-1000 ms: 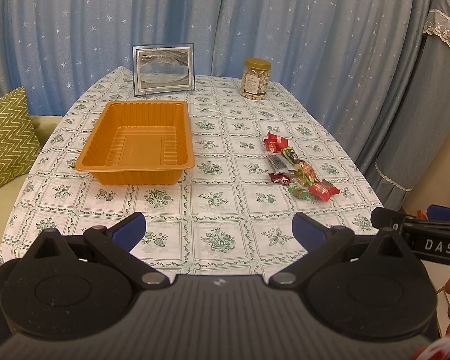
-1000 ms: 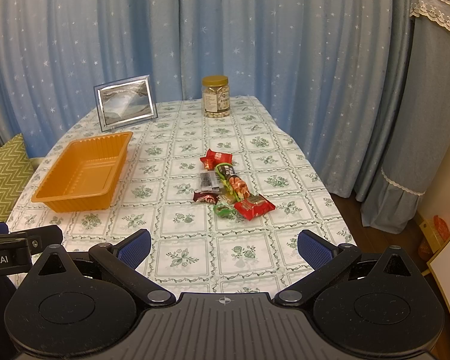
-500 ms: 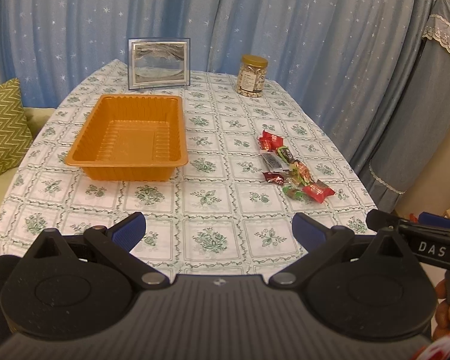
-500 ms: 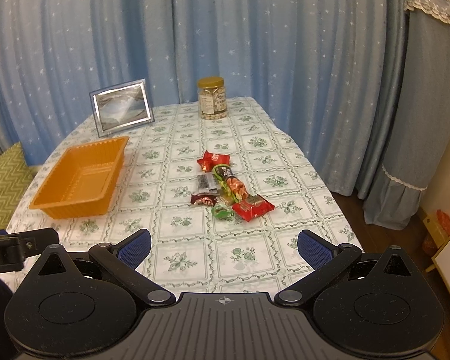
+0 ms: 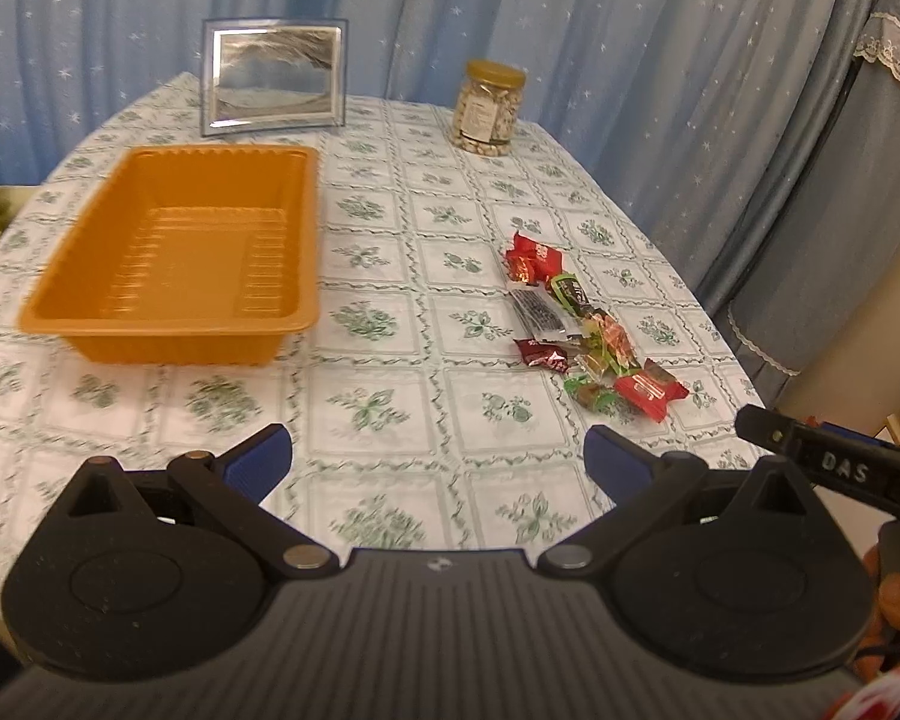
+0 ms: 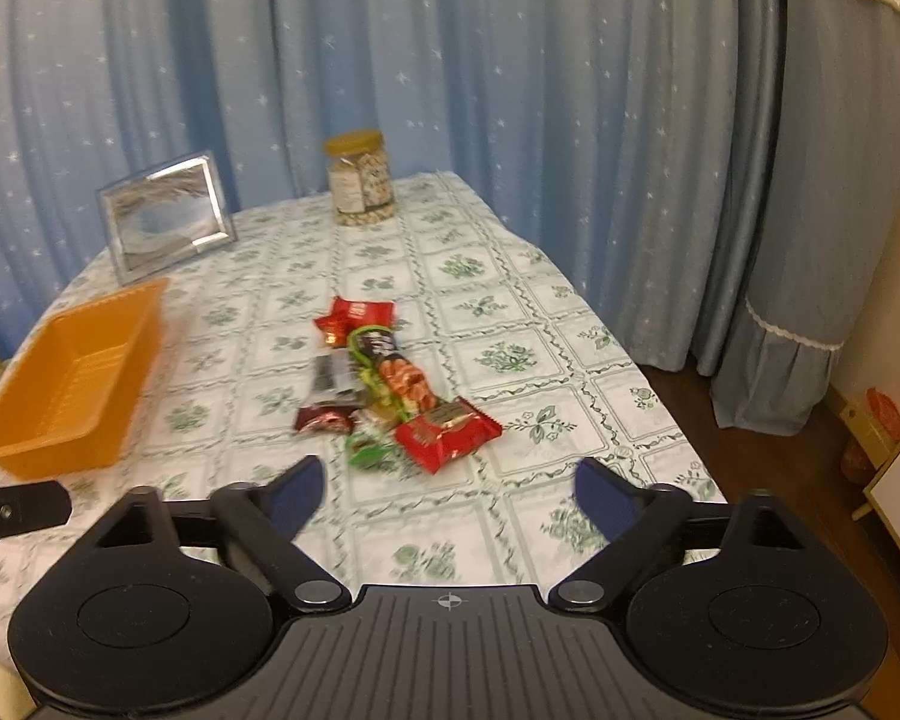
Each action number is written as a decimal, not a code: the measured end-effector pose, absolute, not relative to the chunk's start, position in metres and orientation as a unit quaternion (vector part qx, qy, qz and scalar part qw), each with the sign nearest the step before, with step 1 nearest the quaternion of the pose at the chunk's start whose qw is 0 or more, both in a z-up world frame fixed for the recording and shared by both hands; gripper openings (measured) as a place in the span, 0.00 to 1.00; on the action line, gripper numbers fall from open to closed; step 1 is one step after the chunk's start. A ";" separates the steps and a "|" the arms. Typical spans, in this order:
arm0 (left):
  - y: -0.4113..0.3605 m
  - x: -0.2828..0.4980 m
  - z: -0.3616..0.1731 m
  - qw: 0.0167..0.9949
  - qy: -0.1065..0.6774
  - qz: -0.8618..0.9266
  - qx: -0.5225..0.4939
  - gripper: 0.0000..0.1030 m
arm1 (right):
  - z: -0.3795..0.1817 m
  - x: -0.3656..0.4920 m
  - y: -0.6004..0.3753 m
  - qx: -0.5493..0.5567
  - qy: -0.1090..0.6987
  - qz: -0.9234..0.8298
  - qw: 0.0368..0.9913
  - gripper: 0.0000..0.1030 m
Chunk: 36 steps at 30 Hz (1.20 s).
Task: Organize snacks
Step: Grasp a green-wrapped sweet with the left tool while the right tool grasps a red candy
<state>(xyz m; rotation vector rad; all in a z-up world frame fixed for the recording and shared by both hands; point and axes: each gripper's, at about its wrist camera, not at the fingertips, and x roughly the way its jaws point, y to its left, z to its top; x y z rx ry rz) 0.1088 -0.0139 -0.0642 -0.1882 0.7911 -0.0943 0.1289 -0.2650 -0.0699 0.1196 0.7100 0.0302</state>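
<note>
Snack pile [image 6: 390,384] lies just ahead of the wide-spread, empty right gripper [image 6: 447,489].

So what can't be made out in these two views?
- Snack pile: right wrist view, motion blur makes wrapper print unreadable.
- Jar: left wrist view, label too small to read.
- Orange tray: right wrist view, blurred, near corner cut by left edge.
- Right tool: its own body hides the table beneath.
</note>
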 end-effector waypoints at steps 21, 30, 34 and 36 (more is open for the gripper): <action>-0.031 0.200 -0.131 0.904 0.414 -0.044 -0.098 0.99 | -0.152 0.253 -0.270 0.137 0.421 -0.020 0.897 0.48; -0.049 0.205 -0.140 0.898 0.419 -0.084 -0.100 0.95 | -0.145 0.234 -0.279 0.125 0.408 -0.031 0.904 0.27; -0.069 0.212 -0.142 0.894 0.418 -0.115 -0.109 0.84 | -0.138 0.226 -0.288 0.136 0.398 -0.041 0.906 0.27; -0.080 0.215 -0.140 0.894 0.413 -0.132 -0.111 0.80 | -0.136 0.224 -0.293 0.145 0.391 -0.047 0.907 0.27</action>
